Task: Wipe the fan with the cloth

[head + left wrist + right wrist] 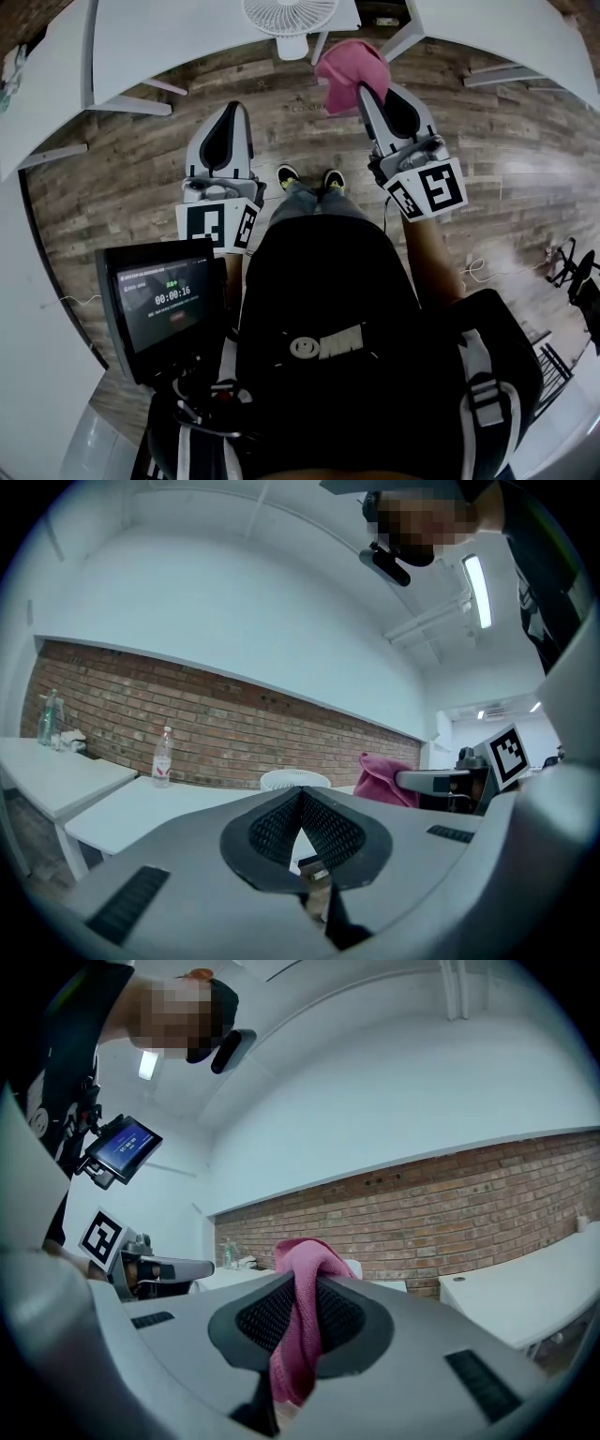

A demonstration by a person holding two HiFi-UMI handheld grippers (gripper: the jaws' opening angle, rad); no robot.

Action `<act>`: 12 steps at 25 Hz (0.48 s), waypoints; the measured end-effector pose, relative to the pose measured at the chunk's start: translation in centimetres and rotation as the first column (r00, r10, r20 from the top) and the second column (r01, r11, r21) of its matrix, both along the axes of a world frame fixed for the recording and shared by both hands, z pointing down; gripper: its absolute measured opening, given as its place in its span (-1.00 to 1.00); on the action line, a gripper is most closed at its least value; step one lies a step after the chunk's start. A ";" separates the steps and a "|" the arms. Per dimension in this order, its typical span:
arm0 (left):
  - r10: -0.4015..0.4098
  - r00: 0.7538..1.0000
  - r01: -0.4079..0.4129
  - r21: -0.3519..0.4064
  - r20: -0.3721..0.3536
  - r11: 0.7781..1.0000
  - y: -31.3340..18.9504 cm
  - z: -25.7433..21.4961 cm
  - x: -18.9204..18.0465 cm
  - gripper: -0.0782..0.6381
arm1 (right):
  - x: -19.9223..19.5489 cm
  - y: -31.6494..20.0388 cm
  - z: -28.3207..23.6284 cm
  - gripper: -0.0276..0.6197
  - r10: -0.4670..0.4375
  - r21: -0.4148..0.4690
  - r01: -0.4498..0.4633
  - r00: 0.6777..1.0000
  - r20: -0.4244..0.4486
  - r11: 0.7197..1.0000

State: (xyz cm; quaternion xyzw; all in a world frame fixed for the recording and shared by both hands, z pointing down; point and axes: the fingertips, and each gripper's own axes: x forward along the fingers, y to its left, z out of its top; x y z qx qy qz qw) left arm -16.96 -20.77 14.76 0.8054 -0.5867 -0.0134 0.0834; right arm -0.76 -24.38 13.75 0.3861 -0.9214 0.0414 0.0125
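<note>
The white fan stands on a white table ahead of me; in the left gripper view the fan shows just over the jaw tips. My right gripper is shut on a pink cloth, held up just short of the fan and to its right. In the right gripper view the cloth hangs pinched between the jaws of that gripper and hides most of the fan. My left gripper is lower and to the left, shut, with nothing in it.
White tables ring a wooden floor. A plastic bottle stands on the fan's table, left of the fan. More bottles sit on a table at the far left. A small screen hangs at my left side.
</note>
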 end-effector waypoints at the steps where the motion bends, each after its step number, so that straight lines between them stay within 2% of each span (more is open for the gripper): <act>1: 0.006 1.000 -0.006 0.000 -0.002 1.000 -0.2 0.0 -0.2 -0.77 | -0.1 -0.1 -0.1 -0.75 0.005 0.001 -0.005 1.000 -0.006 1.000; 7: 0.026 1.000 -0.026 0.008 -0.001 1.000 -1.1 -0.6 -0.2 -0.77 | 0.7 -0.5 -1.4 -0.75 0.032 0.020 -0.032 0.999 -0.016 0.999; 12: 0.000 1.000 0.000 0.011 0.007 1.000 -2.1 -0.6 -0.8 -0.77 | 0.8 -1.5 -1.2 -0.75 0.026 0.019 -0.026 1.000 -0.014 0.999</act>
